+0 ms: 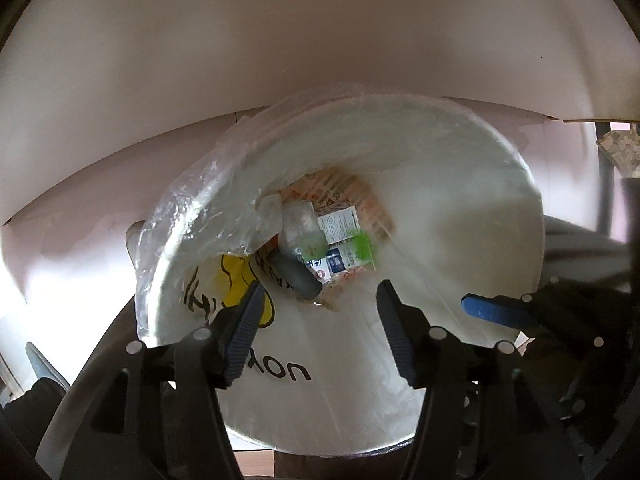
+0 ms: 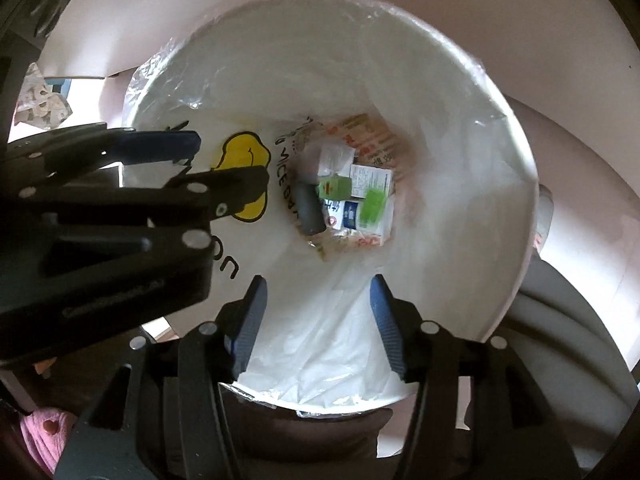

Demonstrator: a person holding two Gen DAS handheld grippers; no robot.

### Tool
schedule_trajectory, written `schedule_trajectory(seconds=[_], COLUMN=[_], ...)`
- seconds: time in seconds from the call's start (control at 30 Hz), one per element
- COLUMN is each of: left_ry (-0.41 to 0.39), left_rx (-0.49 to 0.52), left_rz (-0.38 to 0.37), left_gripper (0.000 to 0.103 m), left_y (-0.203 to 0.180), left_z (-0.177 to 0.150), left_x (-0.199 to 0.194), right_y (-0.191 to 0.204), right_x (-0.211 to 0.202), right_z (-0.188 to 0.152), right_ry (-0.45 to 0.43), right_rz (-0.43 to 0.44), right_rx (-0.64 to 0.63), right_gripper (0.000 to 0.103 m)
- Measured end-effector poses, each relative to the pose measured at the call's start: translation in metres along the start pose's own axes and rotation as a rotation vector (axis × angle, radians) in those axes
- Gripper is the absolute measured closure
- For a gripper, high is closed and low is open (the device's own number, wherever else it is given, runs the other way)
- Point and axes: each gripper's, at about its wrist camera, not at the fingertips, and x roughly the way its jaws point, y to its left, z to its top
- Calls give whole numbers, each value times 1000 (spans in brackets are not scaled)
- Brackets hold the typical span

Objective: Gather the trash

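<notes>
A white trash bin [image 1: 472,216] lined with a clear plastic bag fills both views; it also shows in the right wrist view [image 2: 460,184]. At its bottom lie cartons [image 1: 344,244], a clear bottle [image 1: 302,226] and a dark grey cylinder [image 1: 296,276]. The same cartons [image 2: 360,196] and cylinder [image 2: 309,210] show in the right wrist view. My left gripper [image 1: 320,320] is open and empty above the bin's mouth. My right gripper [image 2: 318,320] is open and empty above the bin. The left gripper [image 2: 224,164] reaches in from the left in the right wrist view.
A white bag with a yellow cartoon print [image 2: 244,160] lines the bin's left wall. A pale wall [image 1: 320,40] stands behind the bin. A pink object [image 2: 40,436] lies at lower left. A speckled object [image 1: 620,148] sits at far right.
</notes>
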Motion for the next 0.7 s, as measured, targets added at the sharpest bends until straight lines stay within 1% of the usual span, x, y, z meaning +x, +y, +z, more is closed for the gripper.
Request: schedule_trajectory(seconds=[0.17, 0.37, 0.5, 0.7], left_ry=[13, 11, -4, -40], left_rx=[0, 6, 13, 19], left_rz=[5, 12, 22, 32], left_gripper=[42, 42, 42, 42], left_y=[-2, -6, -5, -9], left_z=[0, -2, -7, -22], left_x=[5, 6, 0, -17], right_y=[0, 3, 2, 1], right_x=[0, -5, -4, -15], right_z=[0, -2, -4, -15], right_ry=[1, -3, -14, -42], right_rz=[7, 1, -6, -23], right_rx=[2, -1, -3, 4], right_gripper=[48, 48, 48, 48])
